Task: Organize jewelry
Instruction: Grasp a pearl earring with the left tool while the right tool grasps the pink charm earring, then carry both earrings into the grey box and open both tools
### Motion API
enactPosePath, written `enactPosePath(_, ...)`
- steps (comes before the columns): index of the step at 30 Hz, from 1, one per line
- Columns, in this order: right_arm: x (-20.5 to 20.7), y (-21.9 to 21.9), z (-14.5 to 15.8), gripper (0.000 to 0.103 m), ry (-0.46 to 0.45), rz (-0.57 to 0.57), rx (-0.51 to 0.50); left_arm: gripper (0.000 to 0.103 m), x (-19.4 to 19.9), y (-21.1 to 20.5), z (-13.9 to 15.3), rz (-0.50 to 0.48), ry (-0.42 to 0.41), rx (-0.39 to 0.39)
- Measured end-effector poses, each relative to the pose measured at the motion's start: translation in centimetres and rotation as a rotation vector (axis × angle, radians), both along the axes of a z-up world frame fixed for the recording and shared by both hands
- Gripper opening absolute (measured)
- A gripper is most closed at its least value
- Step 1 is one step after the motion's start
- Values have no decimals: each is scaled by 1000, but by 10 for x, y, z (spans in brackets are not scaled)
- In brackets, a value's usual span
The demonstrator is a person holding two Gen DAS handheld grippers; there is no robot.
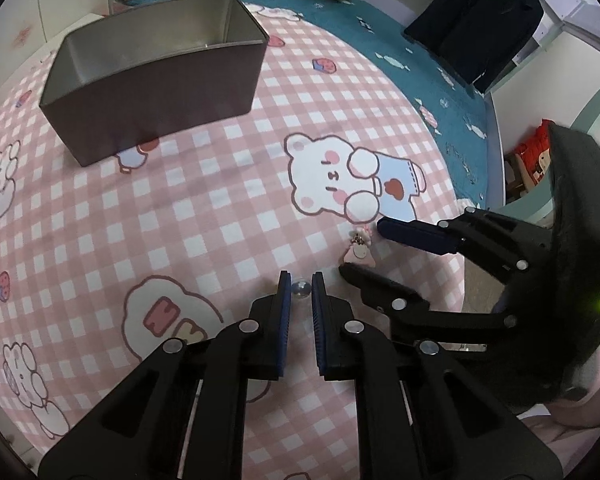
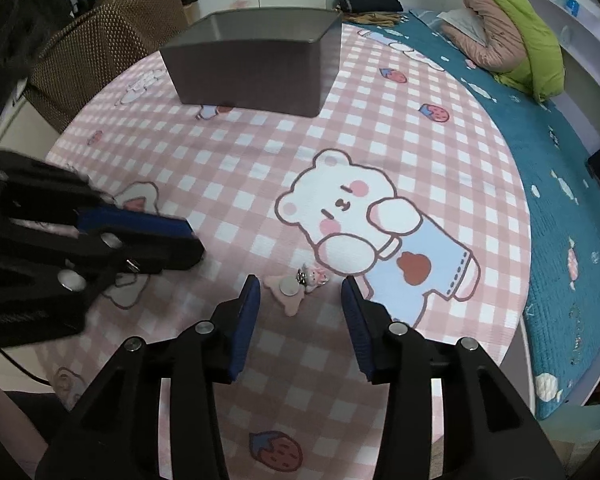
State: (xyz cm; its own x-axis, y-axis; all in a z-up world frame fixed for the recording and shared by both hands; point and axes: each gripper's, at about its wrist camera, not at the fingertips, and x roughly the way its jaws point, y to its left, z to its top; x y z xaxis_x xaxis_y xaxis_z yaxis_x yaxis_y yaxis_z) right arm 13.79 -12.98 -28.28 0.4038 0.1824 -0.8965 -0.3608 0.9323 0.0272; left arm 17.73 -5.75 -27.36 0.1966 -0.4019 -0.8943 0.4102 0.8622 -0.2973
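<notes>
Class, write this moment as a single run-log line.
left gripper: open around small round silver piece | right gripper: open around pink charm | metal box: nothing visible inside

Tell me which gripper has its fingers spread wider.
The right gripper: its fingers stand wide apart around the pink charm. The left gripper leaves only a narrow gap around a small silver piece.

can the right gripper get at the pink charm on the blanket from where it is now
Probably yes. The right gripper stands open with the pink charm lying flat on the blanket just ahead, between its fingertips. Nothing lies between them; the left gripper is off to the side.
</notes>
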Motion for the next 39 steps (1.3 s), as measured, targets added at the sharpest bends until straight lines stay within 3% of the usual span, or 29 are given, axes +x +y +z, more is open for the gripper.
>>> enactPosePath(2,-1,2,0,39,-10,7,-15,11,1,2,3,6,-9,-2)
enactPosePath(4,-1,3,1,30,-18,18,-24,11,2,4,5,11,-13,-7)
enactPosePath(8,3,1,3,29,-22,8,-21,11,4,7,10,17,-26,-14)
enactPosePath(11,8,2,8,20,-33,10,-19,11,6,9,15,22,-38,-14)
enactPosePath(17,17,3,11,19,-35,8,-29,11,11,12,25,32,-65,-23)
enactPosePath(18,17,2,12,20,-31,6,-31,11,12,13,26,35,-68,-25)
enactPosePath(21,17,0,12,44,-20,-3,-30,11,14,16,31,47,-76,-33)
enactPosePath(28,9,-1,0,44,14,3,-36,11,17,17,35,54,-82,-36)
enactPosePath(31,4,-1,-1,37,-9,-7,-28,11,18,16,34,55,-83,-34)
enactPosePath(32,4,0,0,31,-11,-4,-29,11,18,16,34,56,-83,-32)
enactPosePath(33,5,1,0,19,-13,4,-33,11,18,16,34,56,-82,-35)
enactPosePath(39,9,2,1,18,-9,5,-35,11,20,14,36,58,-93,-35)
